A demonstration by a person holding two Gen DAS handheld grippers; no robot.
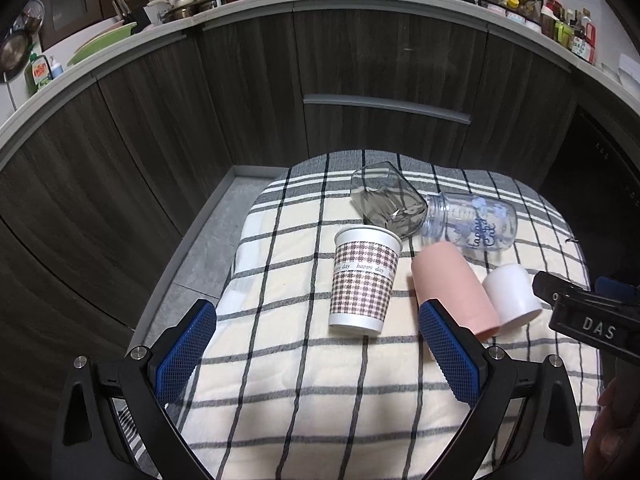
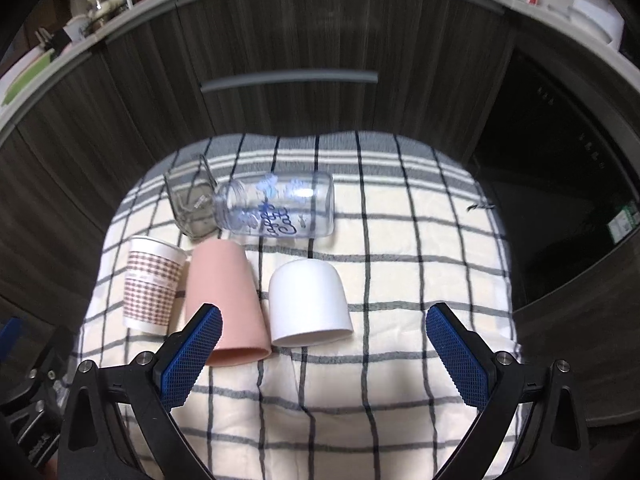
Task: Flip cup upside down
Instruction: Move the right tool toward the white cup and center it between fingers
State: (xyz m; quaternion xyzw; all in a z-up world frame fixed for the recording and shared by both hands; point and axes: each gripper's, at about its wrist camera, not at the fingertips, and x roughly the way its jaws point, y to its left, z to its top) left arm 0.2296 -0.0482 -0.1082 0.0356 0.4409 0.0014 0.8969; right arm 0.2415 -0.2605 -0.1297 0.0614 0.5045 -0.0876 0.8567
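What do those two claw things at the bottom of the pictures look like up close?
Each is a gripper with two fingers. The left gripper has black angular frames with silver bolts, and its fingers carry blue pads with a fine crosshatch grid. The right gripper looks the same: black frames, silver bolts, blue textured fingers. Seen from the left camera, its black side bears white letters "DAS". No cables or sleeves show.

Near cloth (image 2: 320, 420): open to you.
Paper cup (image 1: 362, 282) right flank: pink cup (image 1: 452, 288) crowds it.
Behind: glass (image 1: 386, 204) blocks.
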